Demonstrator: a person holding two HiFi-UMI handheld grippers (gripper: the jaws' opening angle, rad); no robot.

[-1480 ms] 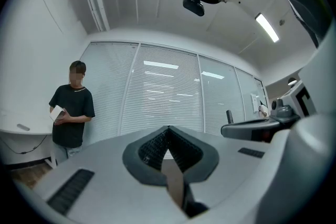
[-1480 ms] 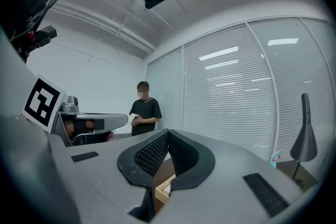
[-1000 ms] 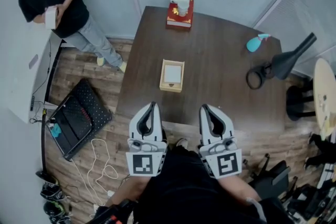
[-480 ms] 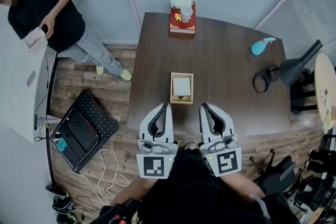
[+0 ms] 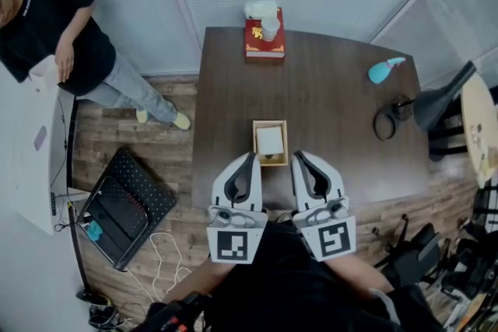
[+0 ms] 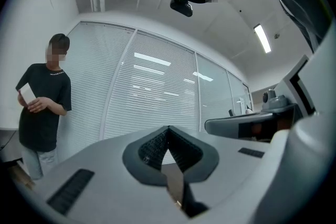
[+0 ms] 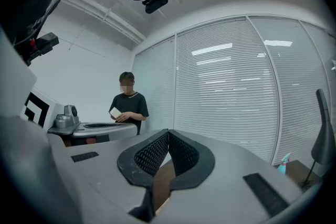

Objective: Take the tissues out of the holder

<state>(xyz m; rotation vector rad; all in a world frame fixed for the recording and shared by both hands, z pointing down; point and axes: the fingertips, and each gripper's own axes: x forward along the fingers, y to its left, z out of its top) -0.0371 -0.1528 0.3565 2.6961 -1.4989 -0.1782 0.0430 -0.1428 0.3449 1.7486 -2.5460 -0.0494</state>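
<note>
A small wooden holder (image 5: 270, 142) with white tissues (image 5: 269, 140) in it sits on the dark brown table (image 5: 327, 97), near its front edge. My left gripper (image 5: 252, 156) hovers just left of the holder's near end, its jaws shut with nothing between them. My right gripper (image 5: 297, 157) hovers just right of that same end, also shut and empty. Both point level toward the blinds. In the left gripper view the pads (image 6: 157, 148) meet at the tip; the right gripper view shows its pads (image 7: 157, 153) closed too.
A red box (image 5: 265, 40) with a white cup on it stands at the table's far edge. A turquoise object (image 5: 384, 70) and a black desk lamp (image 5: 424, 109) lie at the right. A person (image 5: 58, 43) stands left of the table. A black case (image 5: 124, 206) and cables lie on the floor.
Both grippers have come forward over the table's near edge and now flank the holder. The left gripper has closed in toward the right one.
</note>
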